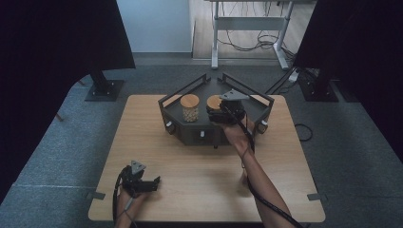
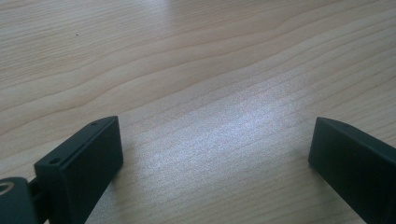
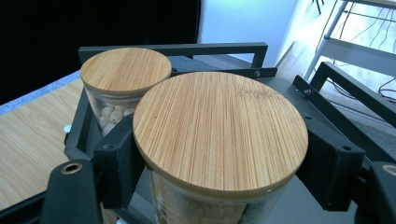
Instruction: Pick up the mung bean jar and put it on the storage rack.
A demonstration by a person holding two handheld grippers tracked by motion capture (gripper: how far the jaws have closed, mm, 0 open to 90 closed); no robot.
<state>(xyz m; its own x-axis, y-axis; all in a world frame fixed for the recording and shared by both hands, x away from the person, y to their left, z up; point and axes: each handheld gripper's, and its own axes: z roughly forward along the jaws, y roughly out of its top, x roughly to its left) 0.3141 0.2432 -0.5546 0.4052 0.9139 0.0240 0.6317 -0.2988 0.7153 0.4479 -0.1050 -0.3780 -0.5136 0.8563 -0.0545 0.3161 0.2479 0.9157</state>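
Light wooden worktop point(image 1: 199, 161) carries a dark angular metal tray point(image 1: 173, 116) at its far side. Inside the tray, the right hand-held gripper point(image 3: 219, 154) is clamped on a glass jar with round bamboo lid point(image 3: 219, 133); a second matching lidded jar point(image 3: 125, 71) stands just beside it. The left hand-held gripper point(image 2: 215, 154) rests near the worktop's front edge, jaws apart.
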